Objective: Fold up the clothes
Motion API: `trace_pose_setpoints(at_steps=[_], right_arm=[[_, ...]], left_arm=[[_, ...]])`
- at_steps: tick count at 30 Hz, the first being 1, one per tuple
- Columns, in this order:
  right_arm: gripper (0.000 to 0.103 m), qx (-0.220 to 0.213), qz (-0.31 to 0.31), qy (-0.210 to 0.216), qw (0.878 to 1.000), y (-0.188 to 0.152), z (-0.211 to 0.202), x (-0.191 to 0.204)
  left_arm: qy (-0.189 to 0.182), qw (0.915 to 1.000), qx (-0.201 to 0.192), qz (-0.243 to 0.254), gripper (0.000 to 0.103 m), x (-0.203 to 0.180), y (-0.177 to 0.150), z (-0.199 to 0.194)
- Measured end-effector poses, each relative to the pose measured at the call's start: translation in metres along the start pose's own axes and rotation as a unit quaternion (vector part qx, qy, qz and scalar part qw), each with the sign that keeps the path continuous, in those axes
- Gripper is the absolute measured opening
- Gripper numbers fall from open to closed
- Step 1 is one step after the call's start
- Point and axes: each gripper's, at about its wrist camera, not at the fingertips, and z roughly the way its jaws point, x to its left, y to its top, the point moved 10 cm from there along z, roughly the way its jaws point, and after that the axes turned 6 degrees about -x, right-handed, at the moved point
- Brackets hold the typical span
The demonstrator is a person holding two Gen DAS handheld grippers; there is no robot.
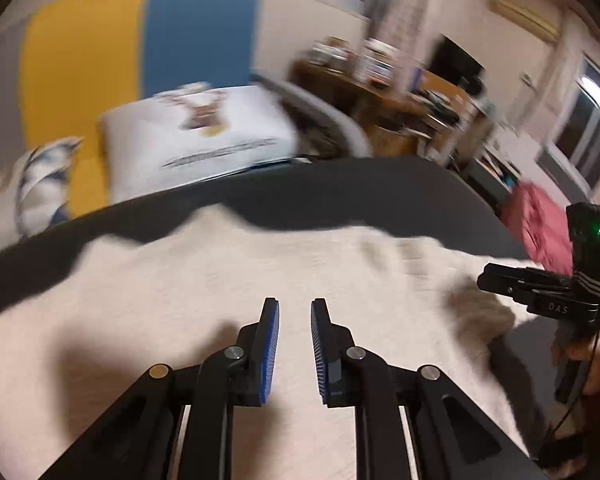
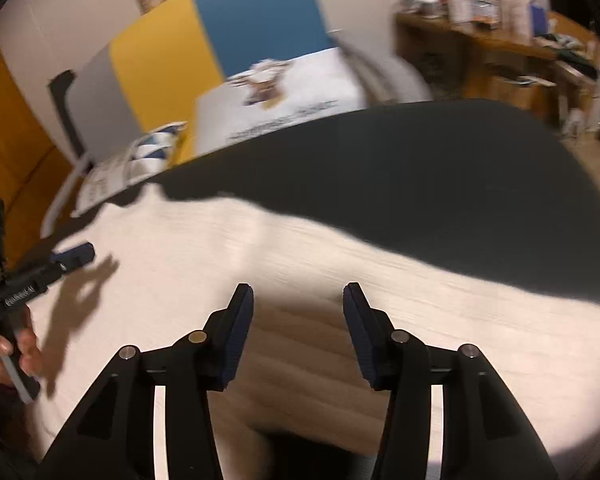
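A cream knitted garment (image 1: 228, 280) lies spread on a dark table (image 1: 340, 196); it also shows in the right wrist view (image 2: 300, 256). My left gripper (image 1: 295, 308) hovers over the garment, jaws open with a narrow gap, holding nothing. My right gripper (image 2: 298, 296) is open wide above the garment, empty. The right gripper also appears at the right edge of the left wrist view (image 1: 500, 276), over a bunched part of the cloth. The left gripper shows at the left of the right wrist view (image 2: 74, 256).
A white printed pillow (image 1: 204, 132) and a striped cushion (image 1: 44, 184) lie beyond the table's far edge. A cluttered wooden desk (image 1: 404, 92) stands at the back right. A red cloth (image 1: 540, 224) lies off the table's right side.
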Motion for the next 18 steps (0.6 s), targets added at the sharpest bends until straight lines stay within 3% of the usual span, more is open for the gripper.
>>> trace_pose_setpoints(at_steps=[3, 6, 10, 13, 18], right_arm=[[0.063, -0.008, 0.0, -0.044, 0.999, -0.012, -0.023, -0.046], [0.063, -0.002, 0.007, -0.103, 0.995, -0.026, -0.035, -0.095], [0.063, 0.009, 0.012, -0.15, 0.989, -0.047, -0.039, -0.137], [0.063, -0.007, 0.011, -0.147, 0.989, -0.049, -0.042, -0.14], [0.063, -0.005, 0.013, -0.135, 0.991, -0.042, -0.044, -0.135]], left_arm=[[-0.018, 0.9993, 0.016, 0.029, 0.015, -0.043, 0.008, 0.033], [-0.033, 0.9972, 0.031, 0.06, 0.015, -0.082, 0.011, 0.064], [-0.015, 0.993, 0.067, 0.096, 0.015, -0.109, 0.002, 0.106], [0.012, 0.9921, 0.062, 0.109, 0.015, -0.112, 0.0, 0.113], [0.003, 0.9933, 0.039, 0.108, 0.015, -0.124, 0.005, 0.094]])
